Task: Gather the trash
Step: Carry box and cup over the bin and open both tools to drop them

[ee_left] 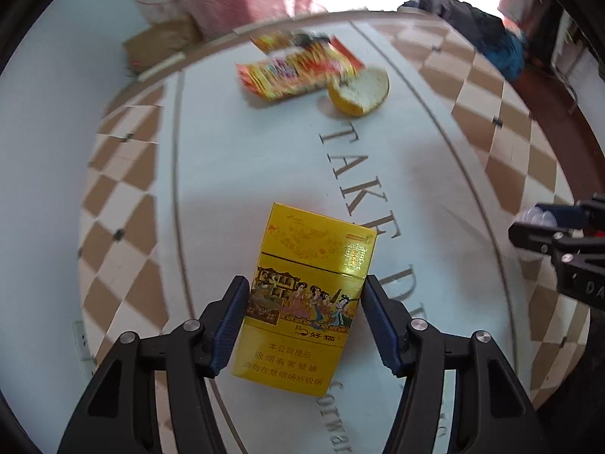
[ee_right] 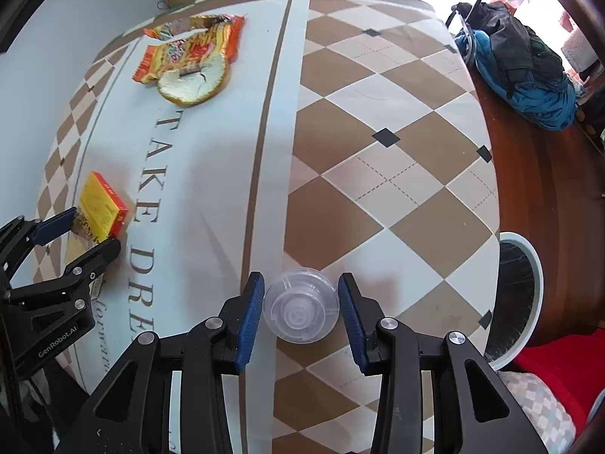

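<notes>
A yellow cigarette pack (ee_left: 302,302) sits between the blue pads of my left gripper (ee_left: 304,283), which press on both its long sides. From the right wrist view the same pack (ee_right: 100,204) shows tilted in the left gripper (ee_right: 94,229) at the table's left. My right gripper (ee_right: 301,278) points down over the checked cloth, shut on a small clear plastic cup (ee_right: 300,310). It shows at the right edge of the left wrist view as the right gripper (ee_left: 525,221). Orange snack wrappers (ee_left: 298,70) (ee_right: 189,49) and a yellow fruit peel (ee_left: 359,90) (ee_right: 193,83) lie at the far end.
The tablecloth (ee_right: 378,143) has brown and white checks around a pale lettered middle. A white round bin (ee_right: 539,276) stands on the floor off the table's right edge. Blue and black clothes (ee_right: 522,68) are heaped beyond it. A cardboard box (ee_left: 162,41) stands behind the table.
</notes>
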### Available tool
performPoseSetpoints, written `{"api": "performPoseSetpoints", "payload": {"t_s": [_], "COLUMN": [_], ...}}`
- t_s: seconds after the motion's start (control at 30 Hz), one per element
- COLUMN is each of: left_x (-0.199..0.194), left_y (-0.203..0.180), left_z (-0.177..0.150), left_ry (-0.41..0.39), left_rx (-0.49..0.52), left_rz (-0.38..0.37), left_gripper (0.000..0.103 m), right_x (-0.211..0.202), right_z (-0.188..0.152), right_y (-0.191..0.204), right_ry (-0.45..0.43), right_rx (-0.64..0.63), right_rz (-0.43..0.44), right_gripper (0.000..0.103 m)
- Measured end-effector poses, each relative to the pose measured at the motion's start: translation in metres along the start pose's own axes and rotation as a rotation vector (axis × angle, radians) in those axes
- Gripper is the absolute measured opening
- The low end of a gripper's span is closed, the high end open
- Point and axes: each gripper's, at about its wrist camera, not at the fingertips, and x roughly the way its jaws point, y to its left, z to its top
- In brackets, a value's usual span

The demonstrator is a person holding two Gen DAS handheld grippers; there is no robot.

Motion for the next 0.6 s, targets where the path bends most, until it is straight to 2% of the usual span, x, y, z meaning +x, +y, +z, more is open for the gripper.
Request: {"api": "performPoseSetpoints", "payload": {"t_s": [0.13,0.3,0.43,0.6], "left_x": [-0.033,-0.074,-0.105,-0.145], "left_y": [-0.009,-0.017,-0.029,-0.064], "left_z": [-0.017,-0.024,-0.017,-0.004], "left_ry": [-0.077,-0.164,-0.224,-0.299], "left_rx": [-0.050,-0.103,-0.102,-0.088], "left_rz": [0.038,0.045,0.024,-0.045], "left_gripper": [0.058,0.058,0.057,0.057], "right_x": [-0.021,-0.055,-0.087,-0.141], "right_z": [-0.019,-0.045,-0.064,-0.090], "right_y": [-0.005,-0.017,-0.045,-0.096], "right_ry": [-0.061,-0.145,-0.204,-0.298], "right_rx": [0.019,0.035,0.068,0.124], "right_rz": [0.034,0.071,0.105,0.133], "right_gripper": [0.042,0.042,0.042,0.042]}}
